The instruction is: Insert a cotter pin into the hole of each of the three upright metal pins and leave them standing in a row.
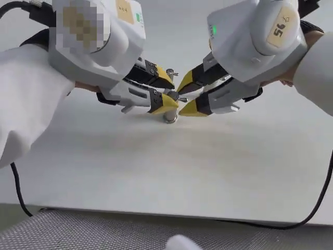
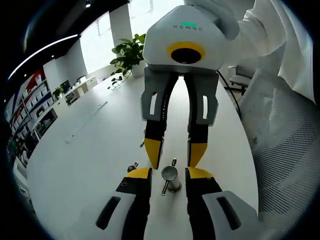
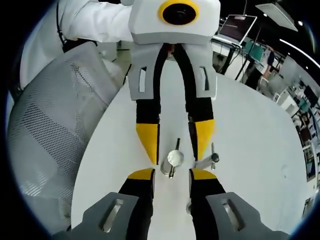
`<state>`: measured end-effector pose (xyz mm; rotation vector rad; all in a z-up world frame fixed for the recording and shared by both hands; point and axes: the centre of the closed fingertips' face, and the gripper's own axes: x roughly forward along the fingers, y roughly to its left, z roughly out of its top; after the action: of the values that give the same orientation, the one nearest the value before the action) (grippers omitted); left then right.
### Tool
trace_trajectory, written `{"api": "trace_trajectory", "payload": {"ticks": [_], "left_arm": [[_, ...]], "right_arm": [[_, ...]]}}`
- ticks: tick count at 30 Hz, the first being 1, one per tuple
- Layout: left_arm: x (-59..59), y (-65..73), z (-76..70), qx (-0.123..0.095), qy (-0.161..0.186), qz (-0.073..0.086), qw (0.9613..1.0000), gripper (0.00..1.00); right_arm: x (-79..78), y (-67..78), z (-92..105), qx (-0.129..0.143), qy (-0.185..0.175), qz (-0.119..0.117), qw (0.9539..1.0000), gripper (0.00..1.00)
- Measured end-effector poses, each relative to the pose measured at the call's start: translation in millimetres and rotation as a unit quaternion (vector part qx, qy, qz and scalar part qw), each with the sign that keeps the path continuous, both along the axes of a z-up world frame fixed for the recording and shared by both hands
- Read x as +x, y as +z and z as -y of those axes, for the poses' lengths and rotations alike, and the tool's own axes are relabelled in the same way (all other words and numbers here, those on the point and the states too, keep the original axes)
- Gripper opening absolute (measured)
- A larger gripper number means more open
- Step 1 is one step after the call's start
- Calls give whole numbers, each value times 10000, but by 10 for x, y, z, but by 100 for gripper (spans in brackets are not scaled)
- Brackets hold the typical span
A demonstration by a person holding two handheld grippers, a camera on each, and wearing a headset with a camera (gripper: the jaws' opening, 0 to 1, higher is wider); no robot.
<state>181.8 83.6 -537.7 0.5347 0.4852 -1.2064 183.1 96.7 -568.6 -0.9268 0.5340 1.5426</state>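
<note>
Left gripper (image 1: 167, 91) and right gripper (image 1: 186, 97) face tip-to-tip, jaws parted around metal pin (image 1: 170, 117).

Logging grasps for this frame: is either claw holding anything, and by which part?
Nothing is held. The left claw and right claw are both open, flanking the metal pin with its cotter pin, gaps visible either side.

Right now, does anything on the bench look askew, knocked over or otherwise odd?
Nothing stands out. The metal pin stands upright on the white table with a cotter pin through it, between the open left tongs and the open right tongs. A second pin beside it also appears upright.
</note>
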Motion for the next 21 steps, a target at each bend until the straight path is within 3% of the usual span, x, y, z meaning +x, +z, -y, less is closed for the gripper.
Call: {"api": "trace_trajectory", "payload": {"ticks": [2, 4, 7, 10, 13, 15, 16, 18, 21], "left_arm": [[-7, 29, -20, -8, 35, 12, 10000, 40], [-22, 72, -74, -79, 8, 89, 9999, 41], [-15, 205, -162, -574, 271, 62, 9980, 42], [-70, 260, -300, -785, 375, -21, 9962, 55], [-115, 244, -468, -1022, 748, -313, 9914, 74], [-119, 225, -617, -1233, 1077, -442, 9855, 84], [-121, 215, -698, -1355, 1303, -524, 9808, 88], [-174, 158, -815, -1415, 1396, -555, 9785, 98], [-275, 133, -888, -1344, 1522, -503, 9779, 99]], "right_arm": [[7, 16, 19, 7, -76, -4, 10000, 21], [-1, 45, 39, 82, -196, -88, 9997, 23], [-24, 103, 57, 233, -465, -213, 9984, 25], [-49, 159, 36, 461, -769, -405, 9952, 26], [-10, 185, 43, 529, -1062, -395, 9922, 25], [-9, 205, 39, 600, -1235, -427, 9896, 25], [-21, 209, 29, 654, -1317, -525, 9877, 26], [-24, 207, 20, 692, -1377, -581, 9863, 26], [-47, 190, 8, 665, -1392, -664, 9858, 26]]}}
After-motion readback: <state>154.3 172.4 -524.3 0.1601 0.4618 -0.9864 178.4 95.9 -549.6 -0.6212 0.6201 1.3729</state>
